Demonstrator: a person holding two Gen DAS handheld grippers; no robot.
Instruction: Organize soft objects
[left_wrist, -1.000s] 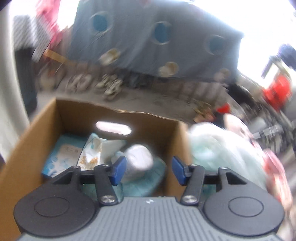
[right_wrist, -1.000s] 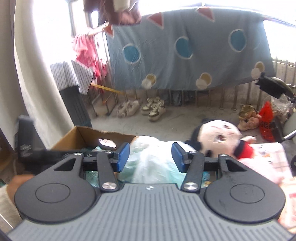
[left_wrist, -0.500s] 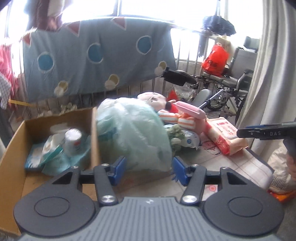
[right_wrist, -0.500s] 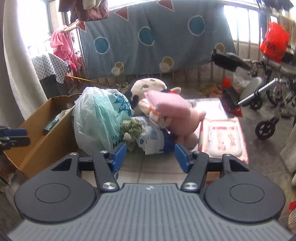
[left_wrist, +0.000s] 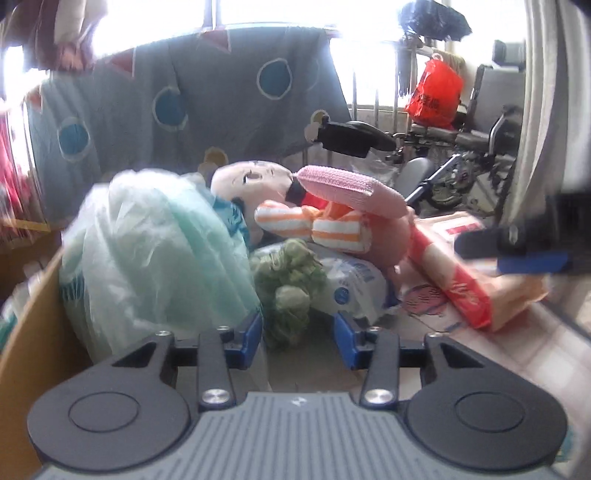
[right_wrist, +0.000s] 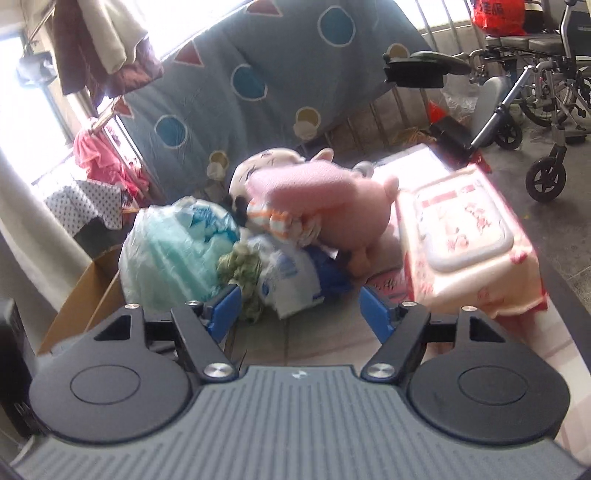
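At frame bottom, the left gripper (left_wrist: 298, 329), just narrowed, and the right gripper (right_wrist: 300, 309), just widened, are held spread and empty before the green bag (left_wrist: 155, 254) and pink plush (right_wrist: 332, 206).

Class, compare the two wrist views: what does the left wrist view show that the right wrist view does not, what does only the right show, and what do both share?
Only the left wrist view shows the right gripper from the side, reaching over the wipes pack, and a dark bundle hanging by the window.

Only the right wrist view shows the wipes pack's lid from above, a polka-dot cloth and pink clothes.

Both show the green plastic bag, pink plush toy, doll's head, cardboard box, blue quilt and wheelchair. Both grippers' jaws stand open, empty.
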